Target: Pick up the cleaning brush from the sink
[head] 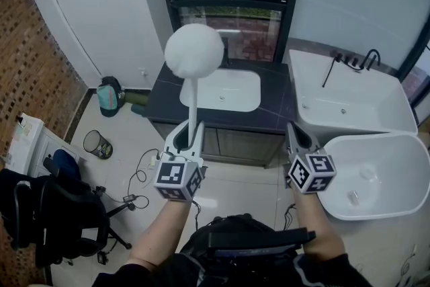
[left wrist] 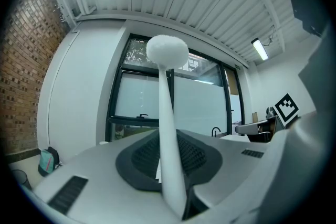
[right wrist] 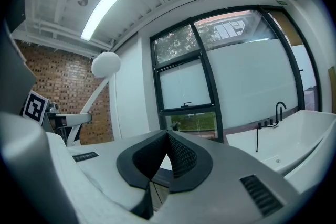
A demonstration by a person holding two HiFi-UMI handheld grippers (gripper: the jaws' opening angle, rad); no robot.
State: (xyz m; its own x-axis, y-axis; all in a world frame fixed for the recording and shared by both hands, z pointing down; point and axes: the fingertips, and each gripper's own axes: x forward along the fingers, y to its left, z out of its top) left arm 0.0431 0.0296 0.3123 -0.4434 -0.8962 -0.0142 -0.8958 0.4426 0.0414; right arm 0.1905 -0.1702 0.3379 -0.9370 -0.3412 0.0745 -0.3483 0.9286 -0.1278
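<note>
At twelve o'clock before me, a dark counter [head: 274, 111] carries a white sink [head: 228, 92]; at ten, a mesh bin [head: 98, 144] stands on the floor [head: 242, 186].

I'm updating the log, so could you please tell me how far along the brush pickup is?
Done: the cleaning brush is lifted clear of the sink. In hand: the left gripper is clamped on its handle, head up; the right gripper is shut and empty. Left: nothing that the pictures show.

Sink basin [head: 232, 91] open from above; oval tub [head: 383, 165] crowds right, office chair [head: 54, 212] left.
</note>
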